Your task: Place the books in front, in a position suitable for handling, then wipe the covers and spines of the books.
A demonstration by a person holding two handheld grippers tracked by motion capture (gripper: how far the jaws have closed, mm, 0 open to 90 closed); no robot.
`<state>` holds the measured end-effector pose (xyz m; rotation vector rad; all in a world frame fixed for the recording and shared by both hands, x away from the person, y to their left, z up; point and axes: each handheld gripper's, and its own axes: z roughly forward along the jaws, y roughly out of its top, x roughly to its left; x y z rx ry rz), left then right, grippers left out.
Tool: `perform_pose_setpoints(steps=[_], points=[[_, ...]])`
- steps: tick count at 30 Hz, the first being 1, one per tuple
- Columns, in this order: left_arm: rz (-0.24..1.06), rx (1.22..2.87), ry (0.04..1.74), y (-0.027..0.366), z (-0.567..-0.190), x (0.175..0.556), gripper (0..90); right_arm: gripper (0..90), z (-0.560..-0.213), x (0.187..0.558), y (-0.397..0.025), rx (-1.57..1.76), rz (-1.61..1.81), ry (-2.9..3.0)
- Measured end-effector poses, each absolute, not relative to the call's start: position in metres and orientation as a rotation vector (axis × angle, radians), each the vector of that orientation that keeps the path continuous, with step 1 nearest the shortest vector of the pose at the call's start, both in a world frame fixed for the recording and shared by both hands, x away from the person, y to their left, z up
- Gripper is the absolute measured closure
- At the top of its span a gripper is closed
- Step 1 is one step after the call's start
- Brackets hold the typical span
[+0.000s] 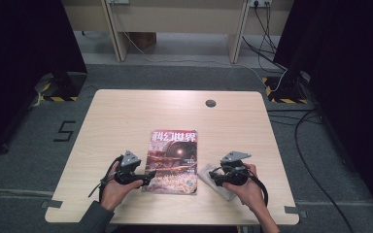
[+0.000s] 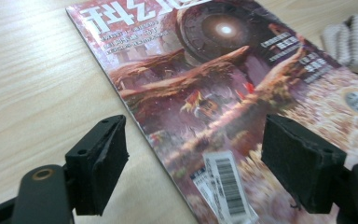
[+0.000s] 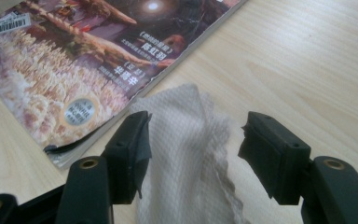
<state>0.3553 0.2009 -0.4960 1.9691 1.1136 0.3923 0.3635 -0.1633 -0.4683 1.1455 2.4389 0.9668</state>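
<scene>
We see a pale wood-grain rectangular table (image 1: 126, 116) w/ a glossy magazine with a reddish sci-fi cover (image 1: 172, 161) lying flat near its front-centre edge. A crumpled white textured paper towel (image 1: 212, 178) lies just right of the mag, touching its corner. Our left gripper (image 1: 148, 177) sits at the mag's left edge, jaws spread wide, one on either side of that edge per left gripper view, nothing held. Our right gripper (image 1: 211, 177) hovers over the towel, jaws wide apart, straddling it in right gripper view. High view shows large white Chinese title characters, illegible to us; left gripper view adds a white barcode sticker (image 2: 226, 184); right gripper view shows a round silver seal (image 3: 80, 111), text too small.
</scene>
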Motion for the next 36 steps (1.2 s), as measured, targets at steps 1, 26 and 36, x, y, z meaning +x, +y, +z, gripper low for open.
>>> perform_pose_setpoints(steps=[1,26,36], points=[[0.395,1.963,1.11,0.203,-0.496,0.351,21.9,42.1,-0.47,0.36,-0.167,1.143,0.974,2.437],[0.389,1.99,1.072,0.203,-0.498,0.321,18.4,49.2,-0.483,0.345,-0.169,1.082,0.958,2.48],[0.4,1.986,1.102,0.196,-0.506,0.348,20.5,62.9,-0.495,0.348,-0.166,1.05,0.888,2.529]])
